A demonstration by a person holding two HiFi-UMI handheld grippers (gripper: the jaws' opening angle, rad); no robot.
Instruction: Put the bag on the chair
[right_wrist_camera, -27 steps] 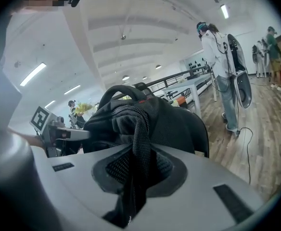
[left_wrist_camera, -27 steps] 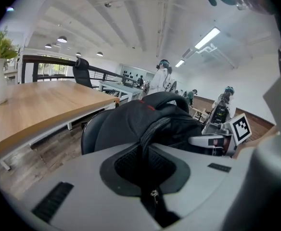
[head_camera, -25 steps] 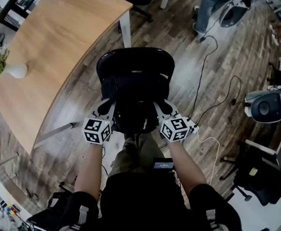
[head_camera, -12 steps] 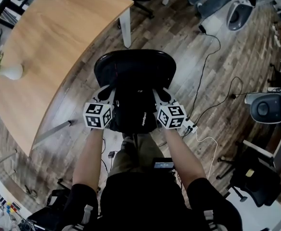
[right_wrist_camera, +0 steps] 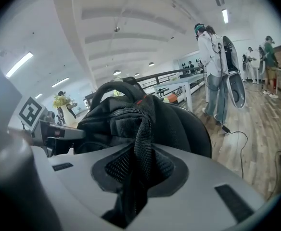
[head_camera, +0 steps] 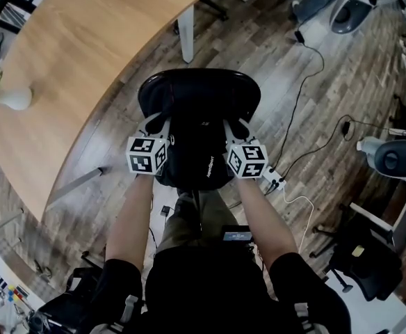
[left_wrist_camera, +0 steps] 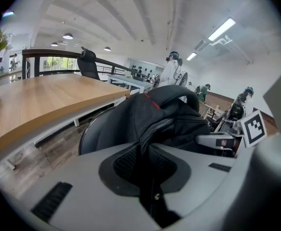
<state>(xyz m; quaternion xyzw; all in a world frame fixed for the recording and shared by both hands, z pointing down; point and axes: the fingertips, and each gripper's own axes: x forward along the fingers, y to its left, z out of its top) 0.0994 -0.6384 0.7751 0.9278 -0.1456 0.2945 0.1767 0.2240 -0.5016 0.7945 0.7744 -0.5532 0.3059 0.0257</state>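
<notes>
**Change since earlier frame:** bag and both grippers had moved forward over the seat, toward the backrest.

**Bag** [head_camera: 192, 152]: black, upright on the chair [head_camera: 199, 83], top close to the backrest. It covered the seat, so how it sat at the seat's front edge could not be told.

**Left hand-held gripper** [head_camera: 158, 125]: at the bag's left side, jaws opening, with a fold of zippered fabric pinched between them.

**Right hand-held gripper** [head_camera: 235, 126]: at the bag's right side, jaws opening, with a mesh strap caught between them.

**Worktop** [head_camera: 85, 61]: left of the chair and apart from it, carrying none of the task's things.

**Progress:** placement appeared nearly complete, with the bag seemingly resting on the seat. What remained, by the look of it, was full release on both sides and withdrawal, and a check that the bag stood unaided.
</notes>
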